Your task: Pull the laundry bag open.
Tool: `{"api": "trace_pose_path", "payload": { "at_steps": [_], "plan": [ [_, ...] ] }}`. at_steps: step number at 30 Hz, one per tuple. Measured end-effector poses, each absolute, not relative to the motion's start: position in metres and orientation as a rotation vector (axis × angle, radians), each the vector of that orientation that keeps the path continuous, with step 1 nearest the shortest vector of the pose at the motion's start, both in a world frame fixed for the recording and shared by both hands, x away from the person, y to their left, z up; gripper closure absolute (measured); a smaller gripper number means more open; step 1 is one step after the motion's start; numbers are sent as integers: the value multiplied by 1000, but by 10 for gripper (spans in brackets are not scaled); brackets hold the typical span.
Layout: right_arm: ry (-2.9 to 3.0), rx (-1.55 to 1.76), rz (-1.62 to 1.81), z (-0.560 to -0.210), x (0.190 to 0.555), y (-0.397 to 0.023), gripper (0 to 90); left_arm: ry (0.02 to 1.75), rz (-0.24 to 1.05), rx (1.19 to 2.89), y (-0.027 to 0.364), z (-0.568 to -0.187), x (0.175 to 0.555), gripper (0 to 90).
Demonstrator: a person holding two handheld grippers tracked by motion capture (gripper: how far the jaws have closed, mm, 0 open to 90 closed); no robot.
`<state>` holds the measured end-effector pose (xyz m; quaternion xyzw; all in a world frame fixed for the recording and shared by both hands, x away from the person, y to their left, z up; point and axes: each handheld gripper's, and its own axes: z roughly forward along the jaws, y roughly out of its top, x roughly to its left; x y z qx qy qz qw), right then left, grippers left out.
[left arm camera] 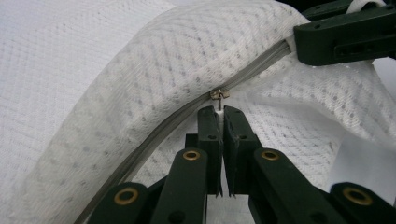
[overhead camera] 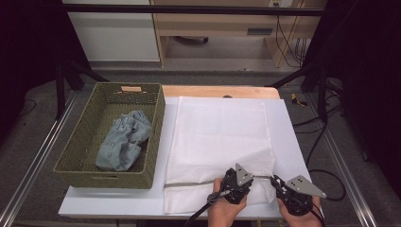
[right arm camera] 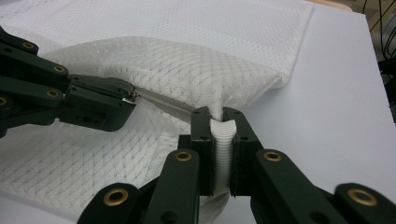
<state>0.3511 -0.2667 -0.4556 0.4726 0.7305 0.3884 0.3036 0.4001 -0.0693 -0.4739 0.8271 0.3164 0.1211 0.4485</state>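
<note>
A white mesh laundry bag point(overhead camera: 217, 137) lies flat on the white table top point(overhead camera: 293, 142), its grey zipper point(left arm camera: 163, 126) running along the near edge. My left gripper point(overhead camera: 230, 177) is shut on the small metal zipper pull point(left arm camera: 219, 94), which sits just past its jaw tips point(left arm camera: 219, 112). My right gripper point(overhead camera: 275, 180) pinches a bunched fold of the bag's edge point(right arm camera: 222, 135) at the zipper's right end, jaws shut on it point(right arm camera: 219, 116). The fabric between the two grippers is lifted into a ridge point(right arm camera: 187, 70). The left gripper's jaws also appear at the left of the right gripper view point(right arm camera: 100, 105).
A green woven basket point(overhead camera: 156, 123) stands to the left of the bag, with a crumpled pair of light-blue jeans point(overhead camera: 123, 142) inside. A wooden strip point(overhead camera: 213, 91) shows at the table's far edge. Cables trail on the floor at the right point(overhead camera: 326, 175).
</note>
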Motion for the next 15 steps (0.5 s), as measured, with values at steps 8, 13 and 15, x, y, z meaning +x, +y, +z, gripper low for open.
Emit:
{"api": "trace_pose_path", "payload": {
  "at_steps": [8,13,15],
  "plan": [
    [1942,1260,1029,-456,351,-268,838,807,305,2042,-61,-475,397,866],
    [1937,1267,1033,-456,348,-269,837,819,323,2042,-54,-474,393,866],
    [1935,1270,1037,-456,346,-270,837,827,322,2042,-51,-475,392,866]
  ]
}}
